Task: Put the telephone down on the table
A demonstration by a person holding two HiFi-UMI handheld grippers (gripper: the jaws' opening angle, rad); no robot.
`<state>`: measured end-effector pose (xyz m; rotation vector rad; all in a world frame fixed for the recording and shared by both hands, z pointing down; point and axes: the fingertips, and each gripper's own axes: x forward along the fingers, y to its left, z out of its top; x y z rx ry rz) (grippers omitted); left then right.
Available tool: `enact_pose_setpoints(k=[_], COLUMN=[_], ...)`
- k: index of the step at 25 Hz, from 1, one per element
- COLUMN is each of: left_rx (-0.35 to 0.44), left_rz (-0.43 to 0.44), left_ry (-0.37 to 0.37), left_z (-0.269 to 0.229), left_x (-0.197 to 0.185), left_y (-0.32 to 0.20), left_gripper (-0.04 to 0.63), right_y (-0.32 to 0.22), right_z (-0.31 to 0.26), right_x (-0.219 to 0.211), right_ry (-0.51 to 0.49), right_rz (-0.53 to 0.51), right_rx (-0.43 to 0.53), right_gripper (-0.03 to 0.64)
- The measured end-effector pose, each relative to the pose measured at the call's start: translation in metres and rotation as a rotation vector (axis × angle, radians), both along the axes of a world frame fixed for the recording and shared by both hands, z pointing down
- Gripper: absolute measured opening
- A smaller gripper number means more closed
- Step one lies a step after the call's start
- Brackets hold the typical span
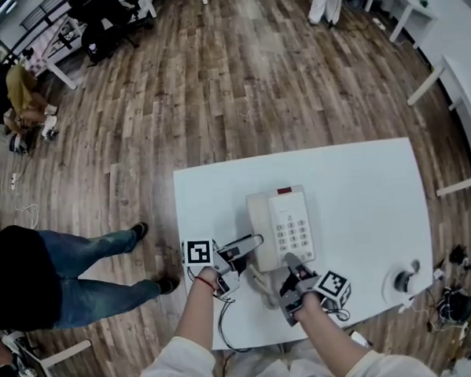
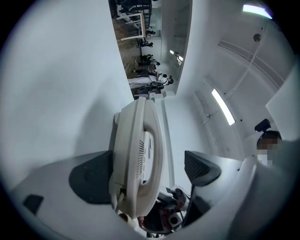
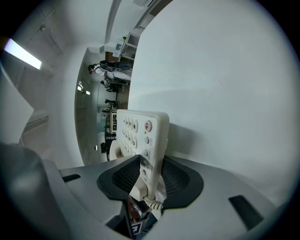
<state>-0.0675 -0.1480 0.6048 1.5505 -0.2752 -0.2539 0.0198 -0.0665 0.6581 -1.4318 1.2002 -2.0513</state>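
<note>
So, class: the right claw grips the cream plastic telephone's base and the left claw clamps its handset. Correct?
No: the left claw is open. The left gripper view shows the cream handset between its jaws, one pad clear of it. The right claw does grip the cream telephone base.

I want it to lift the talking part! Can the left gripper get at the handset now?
Probably yes. The handset stands between the open jaws of the left gripper, hard by one jaw, with nothing in the way. The right gripper clamps the phone base, away from the handset.
</note>
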Motion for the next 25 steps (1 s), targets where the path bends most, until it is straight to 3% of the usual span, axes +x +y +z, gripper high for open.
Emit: enact_pose_setpoints(k=[4, 6, 10, 14, 19, 21, 25], left_rx=[-0.004, 0.005, 0.046, 0.128, 0.199, 0.212, 0.212], left_rz=[-0.003, -0.023, -0.030, -0.078, -0.125, -0.150, -0.164], left_ry=[-0.114, -0.106, -0.290, -0.284, -0.371, -0.378, -0.369], left_z=[0.010, 0.006, 0.017, -0.003, -0.016, -0.019, -0.025], left_x=[-0.006, -0.004, -0.018, -0.013, -0.014, -0.015, -0.017], left_y=[0.006, 0.003, 0.004, 0.008, 0.020, 0.026, 0.031], left_gripper=[0.477, 0.477, 0.477, 0.476, 0.429, 0.384, 0.379], right_y=[-0.001, 0.000, 0.001, 0.000, 0.004, 0.013, 0.018], right_z=[0.002, 0.005, 0.004, 0.004, 0.014, 0.020, 0.023], right_x=[-0.003, -0.003, -0.004, -0.005, -0.003, -0.001, -0.002], right_ry=[0.000, -0.002, -0.003, 0.003, 0.015, 0.040, 0.073], right_rz=[0.001, -0.001, 0.002, 0.006, 0.003, -0.012, -0.040], right_rx=[-0.004, -0.012, -0.042, -0.071, -0.135, -0.177, -0.179], right_gripper=[0.160, 0.160, 0.166, 0.166, 0.179, 0.179, 0.153])
